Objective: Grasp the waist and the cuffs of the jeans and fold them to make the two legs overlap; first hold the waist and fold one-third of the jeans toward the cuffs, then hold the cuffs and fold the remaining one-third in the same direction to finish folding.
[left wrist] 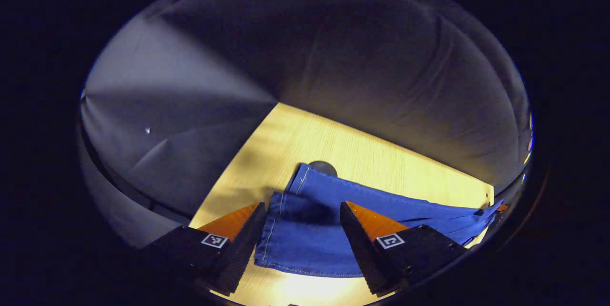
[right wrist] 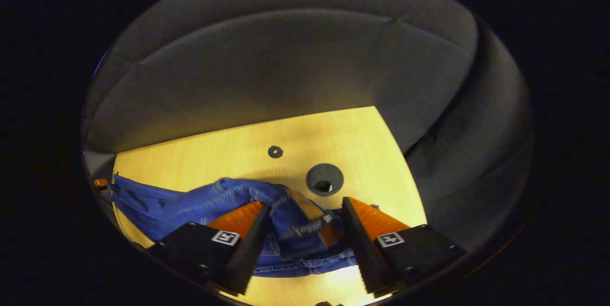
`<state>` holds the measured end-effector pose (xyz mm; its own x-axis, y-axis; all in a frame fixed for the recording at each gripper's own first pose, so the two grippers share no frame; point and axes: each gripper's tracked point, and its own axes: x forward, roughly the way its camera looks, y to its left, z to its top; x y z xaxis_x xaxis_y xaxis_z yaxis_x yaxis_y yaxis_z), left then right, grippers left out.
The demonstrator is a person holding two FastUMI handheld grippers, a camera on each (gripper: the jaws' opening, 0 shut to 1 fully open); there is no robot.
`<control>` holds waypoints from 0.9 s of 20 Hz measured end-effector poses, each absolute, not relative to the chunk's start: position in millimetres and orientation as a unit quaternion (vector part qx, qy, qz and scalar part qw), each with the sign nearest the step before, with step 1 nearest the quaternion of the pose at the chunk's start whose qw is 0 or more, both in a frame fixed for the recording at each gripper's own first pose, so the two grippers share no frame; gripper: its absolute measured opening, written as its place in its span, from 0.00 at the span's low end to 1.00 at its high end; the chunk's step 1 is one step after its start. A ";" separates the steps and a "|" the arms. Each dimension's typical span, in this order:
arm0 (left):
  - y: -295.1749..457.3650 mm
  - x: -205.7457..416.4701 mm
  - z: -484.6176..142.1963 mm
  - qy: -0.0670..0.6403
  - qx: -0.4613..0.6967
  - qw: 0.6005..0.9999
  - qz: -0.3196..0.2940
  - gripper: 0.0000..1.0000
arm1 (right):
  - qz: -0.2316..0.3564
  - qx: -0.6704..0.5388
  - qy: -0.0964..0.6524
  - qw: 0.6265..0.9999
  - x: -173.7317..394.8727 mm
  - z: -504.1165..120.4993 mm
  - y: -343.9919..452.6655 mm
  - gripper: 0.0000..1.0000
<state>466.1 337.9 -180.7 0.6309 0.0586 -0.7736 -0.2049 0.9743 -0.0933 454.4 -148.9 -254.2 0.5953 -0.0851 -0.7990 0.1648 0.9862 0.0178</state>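
In the left gripper view, the left gripper [left wrist: 303, 222] angles down over the wooden table [left wrist: 305, 139], its two wedge-shaped fingers spread wide with nothing clamped between them. Between and beyond the fingers lie the jeans [left wrist: 333, 206], blue denim with pale stitching. The hemmed cuffs [left wrist: 286, 196] sit nearest this gripper, one leg stacked on the other and slightly offset, and the legs run long toward the right edge of the view, where the far end blurs at the rim. A round dark grommet [left wrist: 324, 167] peeks out just behind the upper cuff.

In the right gripper view, the right gripper [right wrist: 305, 222] also tilts down at the table [right wrist: 238, 144], fingers set wide apart. The bunched waist [right wrist: 295, 229] of the jeans lies between them, with what looks like a tan patch on the band; whether either finger touches the cloth I cannot tell. The legs stretch away leftward. The grommet [right wrist: 324, 179] and a small dark hole [right wrist: 275, 151] lie on the bare wood beyond.
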 end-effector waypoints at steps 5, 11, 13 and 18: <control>356.1 457.7 -115.3 0.324 0.018 0.941 0.101 0.97 | -0.126 0.071 0.363 0.920 421.3 -220.4 -163.7 1.00; 318.2 401.6 -55.8 0.230 0.065 0.967 0.083 0.97 | -0.182 0.149 0.327 0.915 379.7 -229.1 -174.0 0.99; 295.4 375.4 -47.3 0.217 0.059 0.972 0.070 0.98 | -0.191 0.167 0.325 0.911 372.2 -238.9 -173.6 0.99; 243.0 311.9 -43.4 0.206 0.063 0.976 0.033 0.98 | -0.226 0.205 0.320 0.897 371.7 -272.6 -178.0 0.99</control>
